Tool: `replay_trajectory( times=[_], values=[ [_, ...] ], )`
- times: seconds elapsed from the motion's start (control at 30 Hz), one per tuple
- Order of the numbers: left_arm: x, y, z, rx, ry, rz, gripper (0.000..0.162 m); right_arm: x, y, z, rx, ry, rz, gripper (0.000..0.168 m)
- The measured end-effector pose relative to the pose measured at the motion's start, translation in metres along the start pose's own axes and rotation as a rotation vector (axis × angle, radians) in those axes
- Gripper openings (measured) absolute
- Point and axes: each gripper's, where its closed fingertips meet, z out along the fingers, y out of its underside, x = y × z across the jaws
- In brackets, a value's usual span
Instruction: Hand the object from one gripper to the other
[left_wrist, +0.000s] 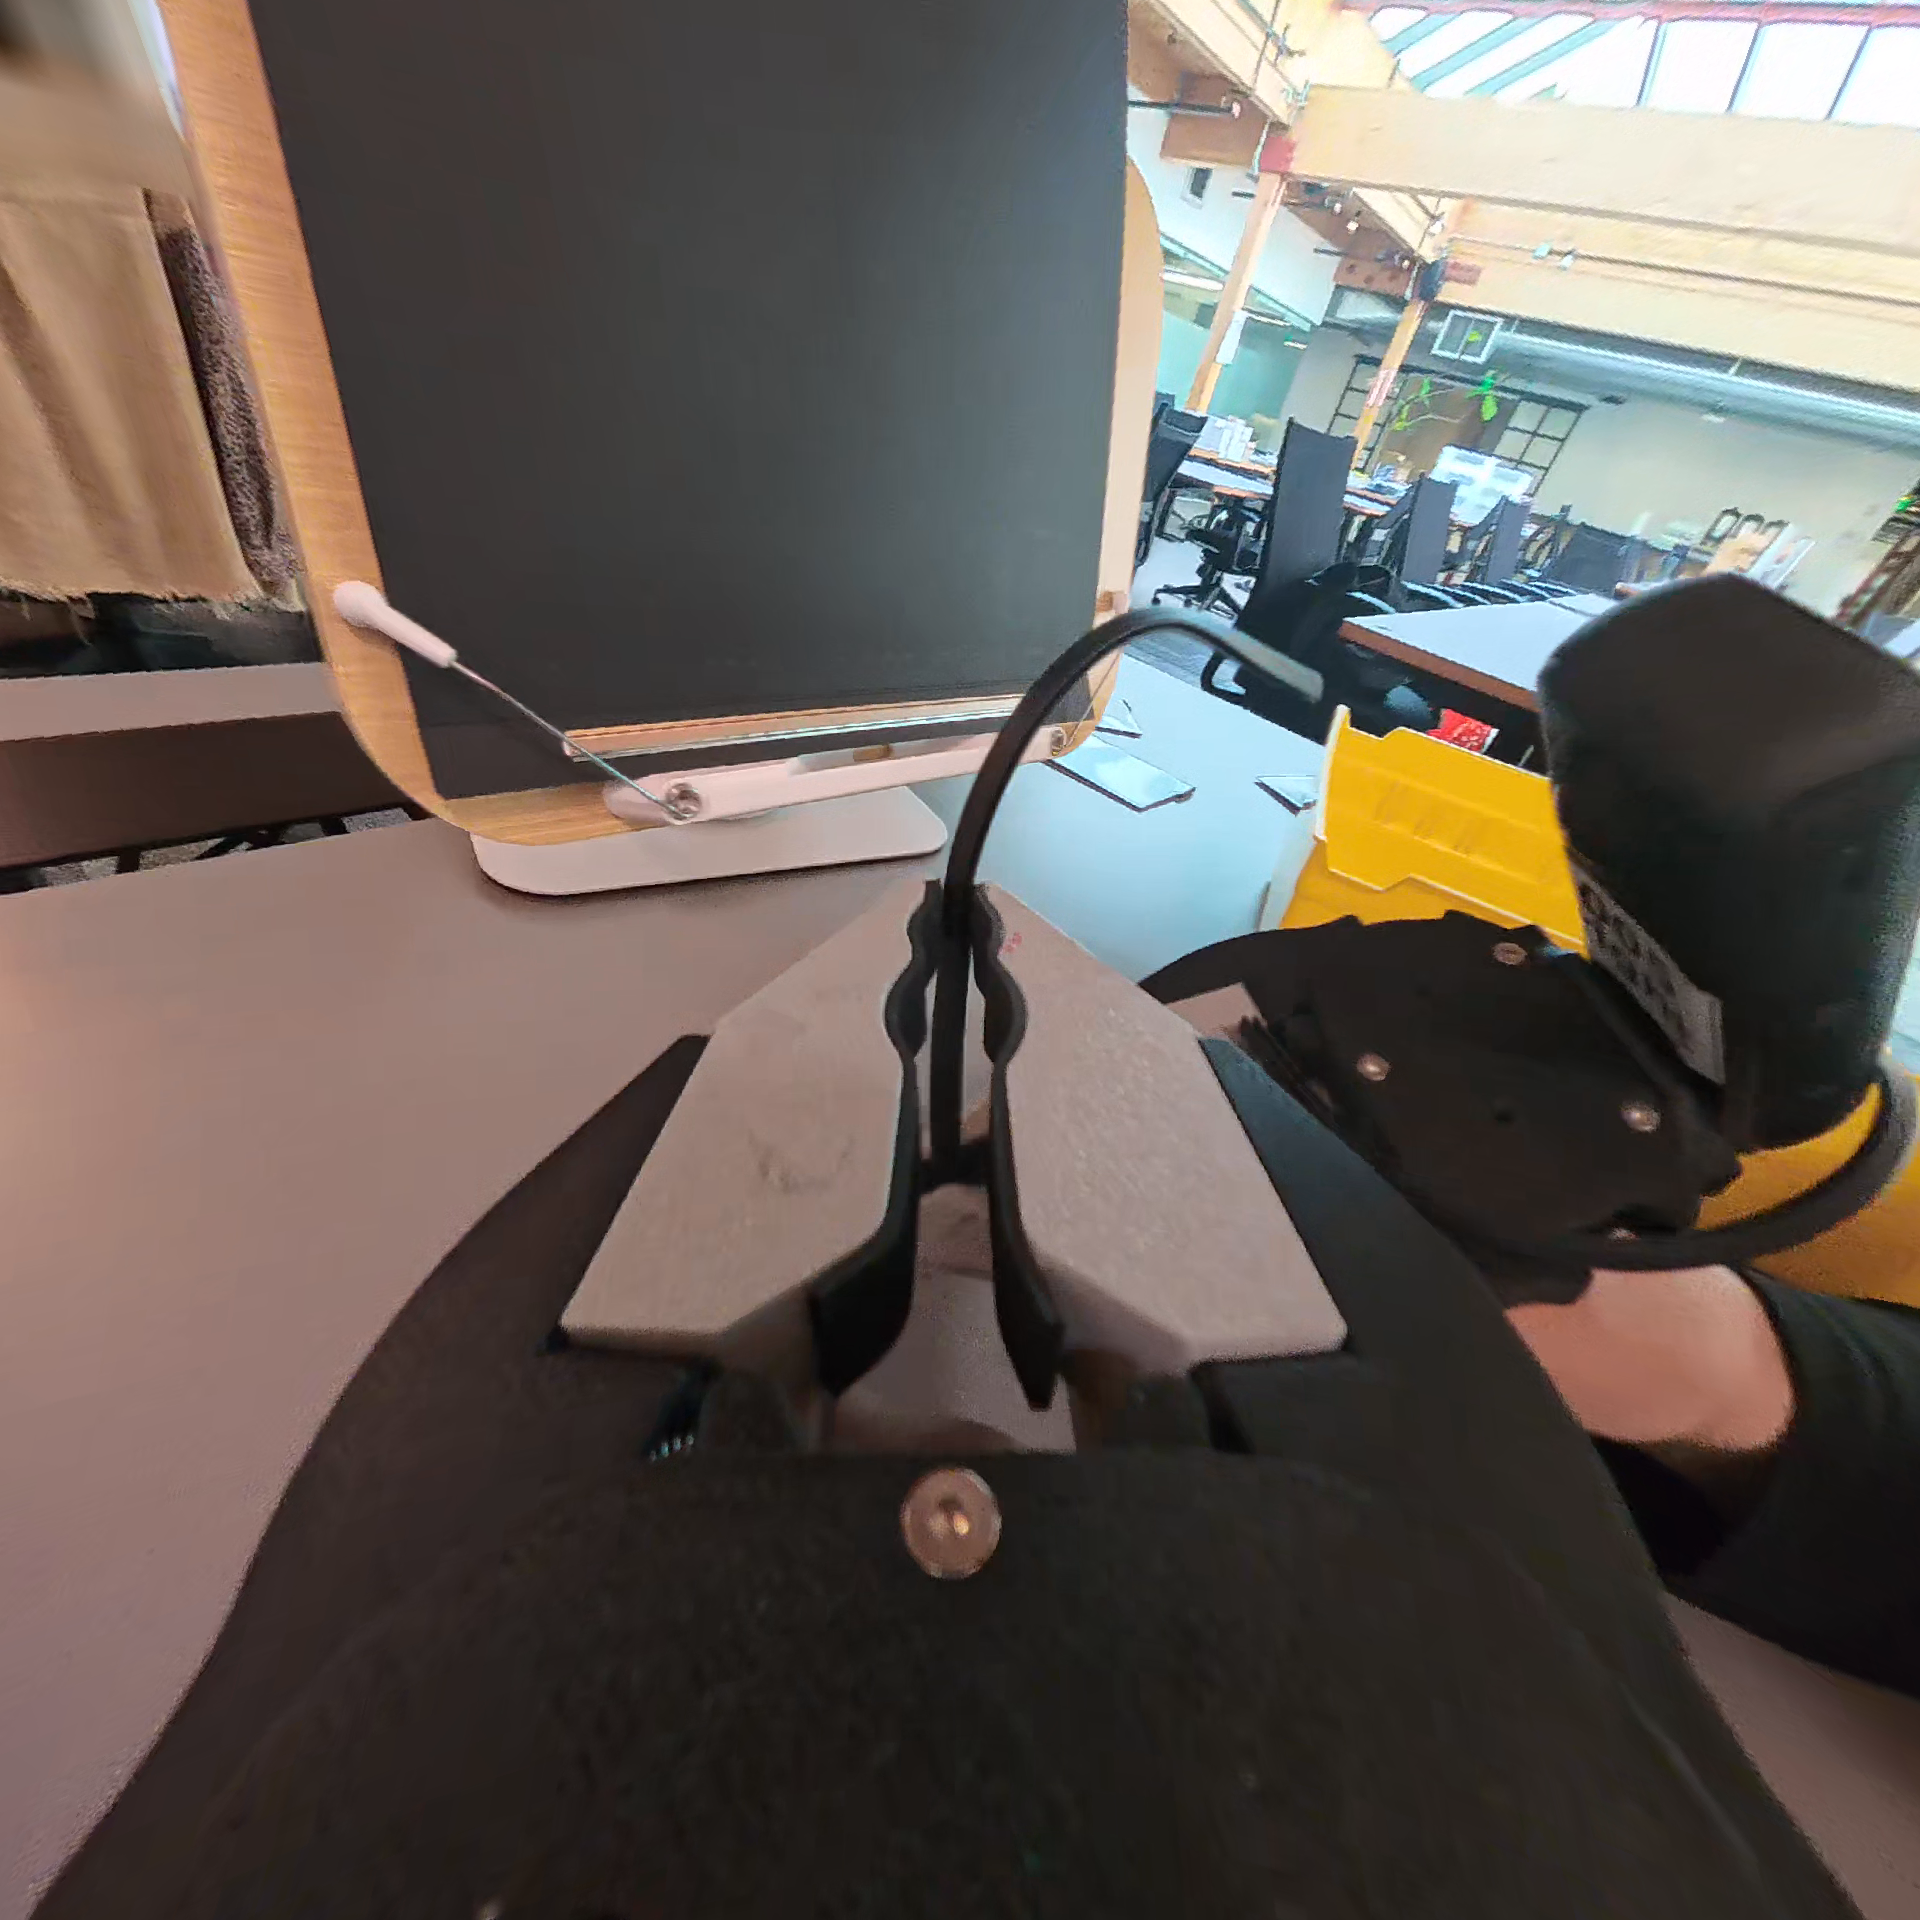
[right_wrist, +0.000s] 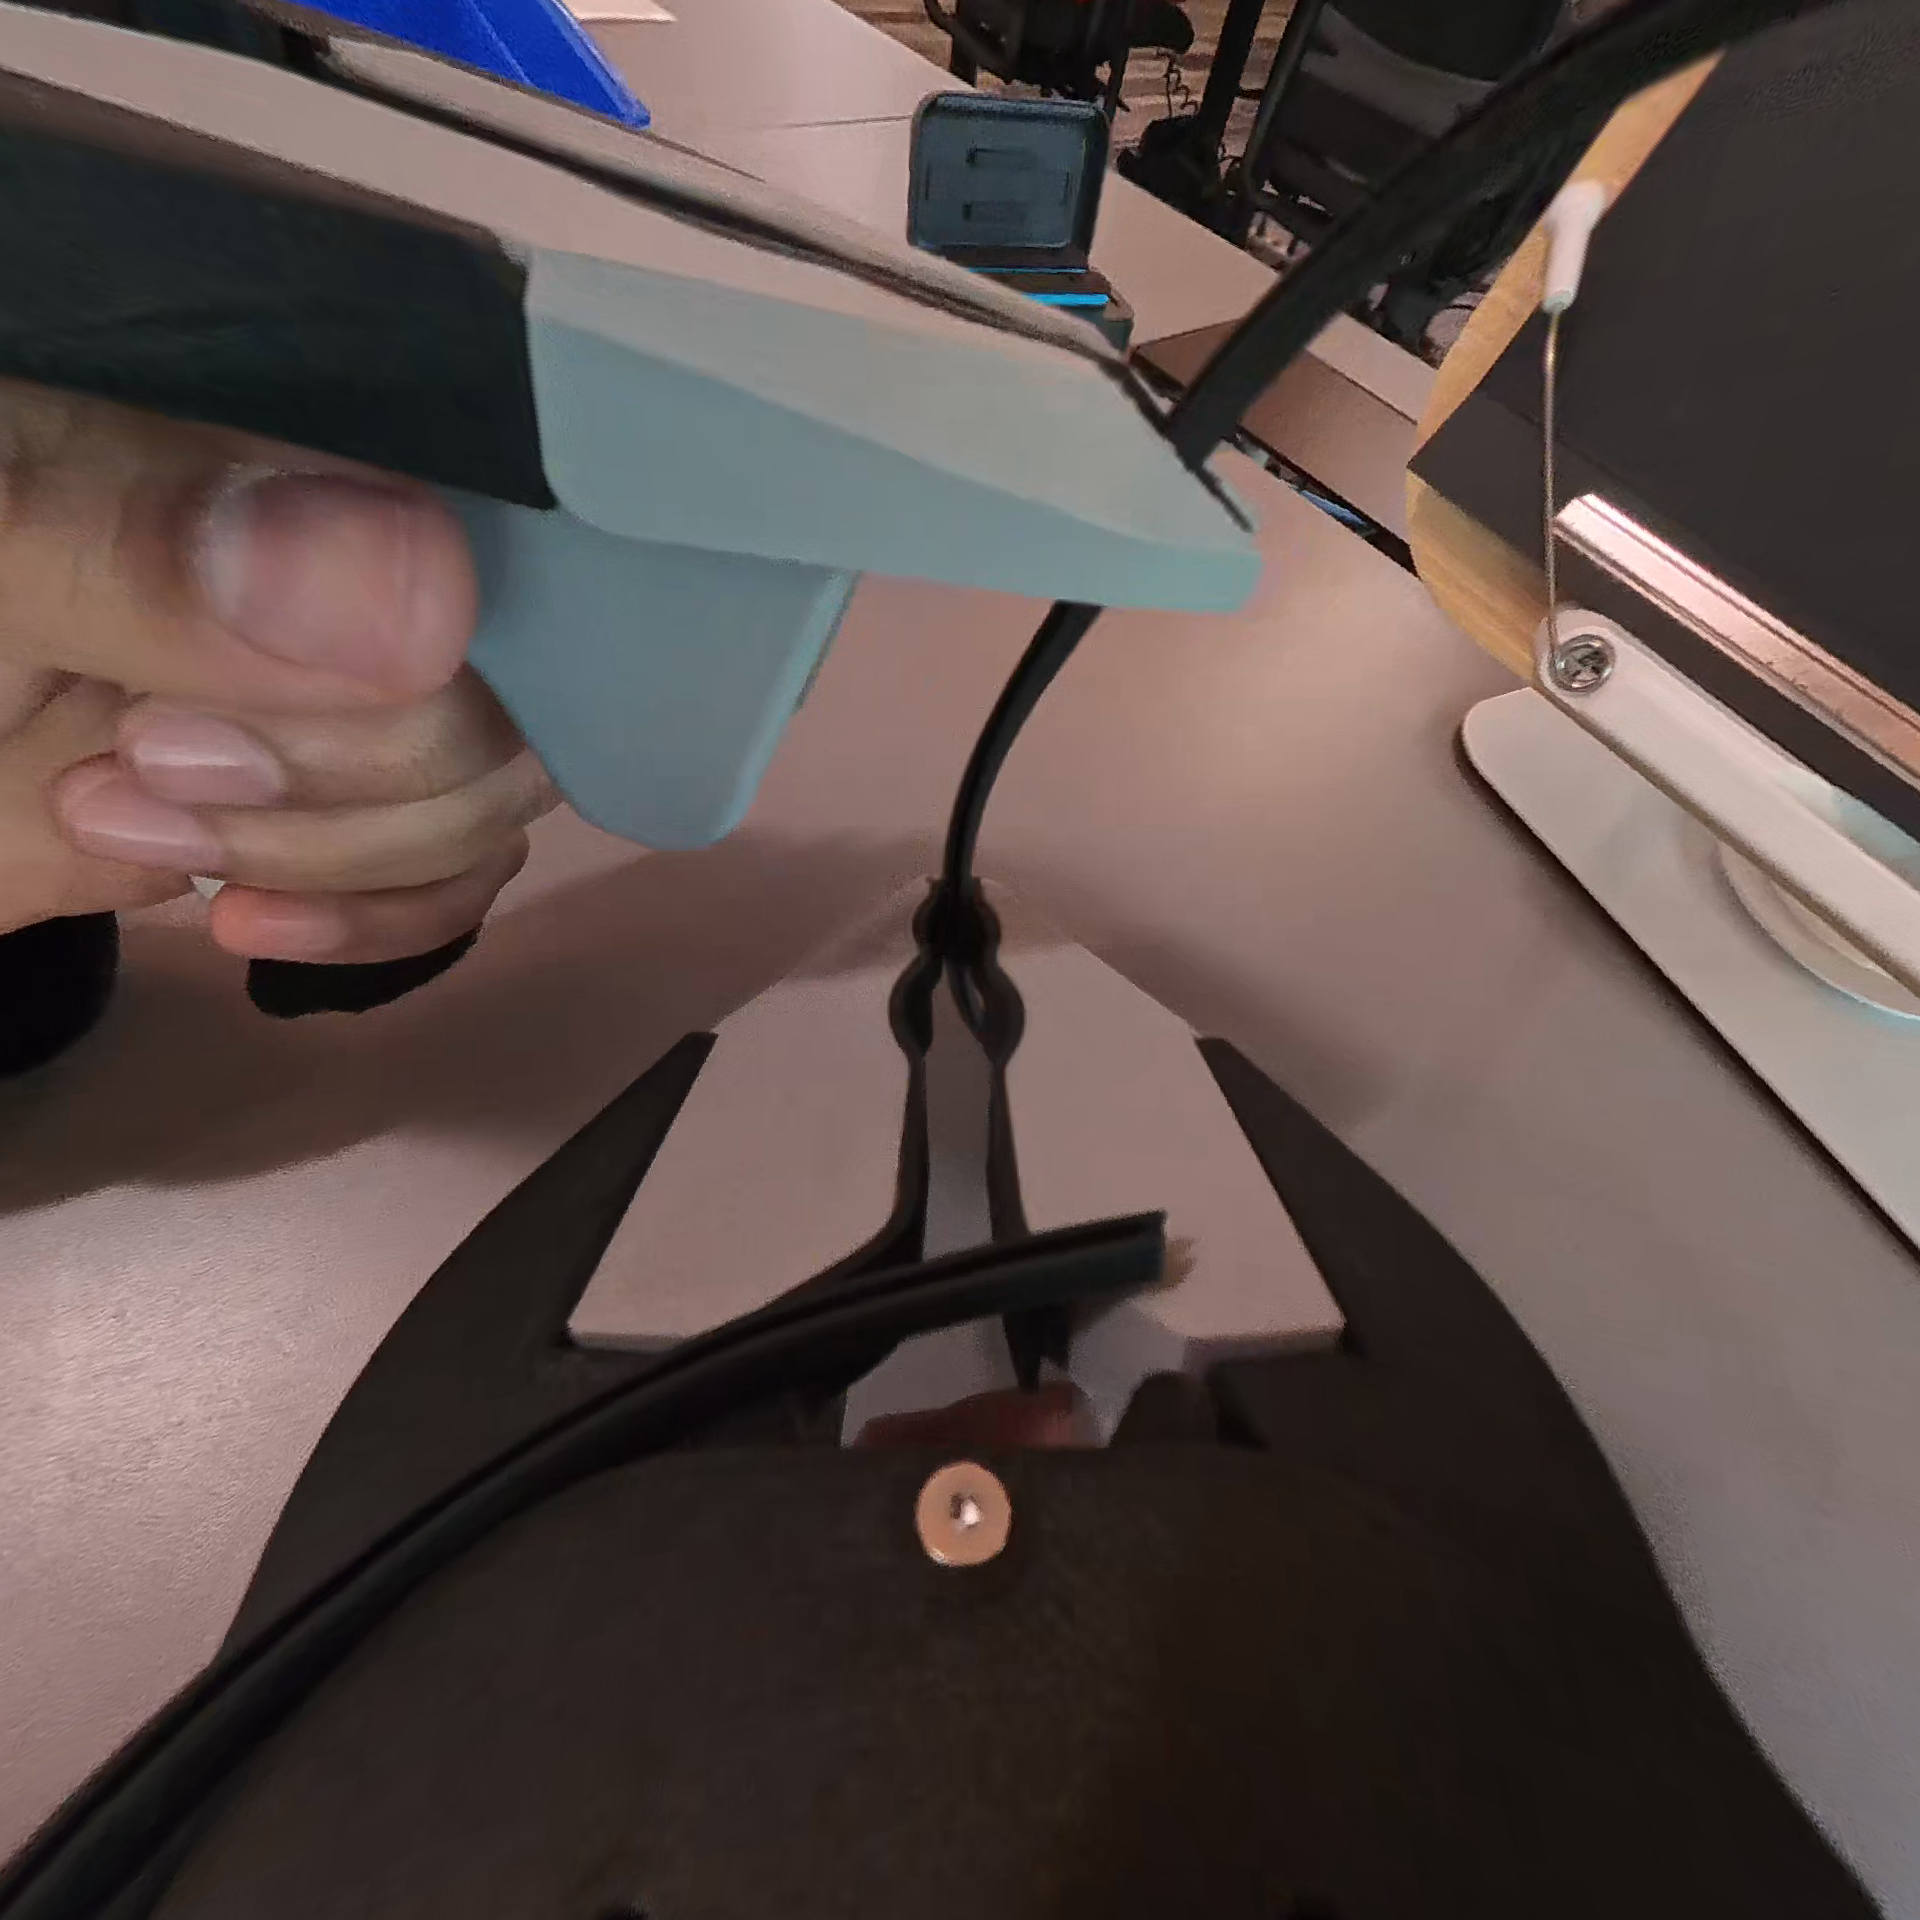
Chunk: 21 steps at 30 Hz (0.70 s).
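At twelve o'clock from my left gripper (left_wrist: 951, 935) stands a big black board (left_wrist: 686, 364) on the grey table (left_wrist: 260, 1039). Both tools pinch one thin black strap (left_wrist: 1049, 707) at once. My right gripper (right_wrist: 958, 925) is clamped on its other part, so I think the swap is halfway and the strap can't drop.

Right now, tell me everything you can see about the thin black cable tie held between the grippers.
The thin black cable tie is a flat, flexible plastic strip, smooth and slightly glossy. Both grippers are shut on it: the left gripper pinches one stretch, from which it arches up and to the right to a free squared end in the air. In the right wrist view it rises from the right gripper toward the left gripper's grey finger above. It touches nothing else, hanging above the grey table.
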Motion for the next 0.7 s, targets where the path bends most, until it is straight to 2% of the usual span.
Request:
replay_trajectory(
  times=[0.07, 0.13, 0.2, 0.3, 0.4, 0.43, 0.5, 0.63, 0.7],
  values=[
    [-0.004, -0.002, -0.003, -0.001, -0.020, 0.032, 0.004, 0.002, -0.002, -0.002, 0.005, -0.002, 0.013, 0.000],
    [-0.007, -0.007, -0.007, -0.003, -0.039, 0.082, 0.019, 0.008, -0.003, -0.005, 0.007, 0.019, 0.019, 0.000],
    [-0.007, -0.015, -0.014, 0.008, -0.056, 0.152, 0.027, 0.017, -0.003, -0.008, 0.001, 0.057, 0.027, 0.000],
    [0.013, -0.022, -0.023, 0.023, -0.012, 0.364, 0.029, 0.026, -0.002, -0.011, -0.001, 0.078, 0.046, 0.000],
    [0.047, -0.002, -0.027, -0.027, 0.120, 0.624, 0.030, 0.025, -0.002, -0.012, 0.009, 0.037, 0.094, 0.000],
    [0.045, 0.003, -0.026, -0.047, 0.089, 0.677, 0.028, 0.025, -0.002, -0.012, 0.006, 0.027, 0.104, 0.000],
    [0.022, 0.011, -0.020, -0.121, -0.038, 0.687, 0.027, 0.023, 0.000, -0.013, -0.006, 0.009, 0.104, 0.000],
    [-0.023, 0.021, -0.017, -0.190, -0.167, 0.535, 0.027, 0.014, -0.005, -0.020, 0.003, -0.068, 0.069, 0.000],
    [-0.043, 0.021, -0.020, -0.208, -0.248, 0.559, 0.027, 0.006, -0.010, -0.026, 0.026, -0.140, 0.061, 0.000]
  ],
)
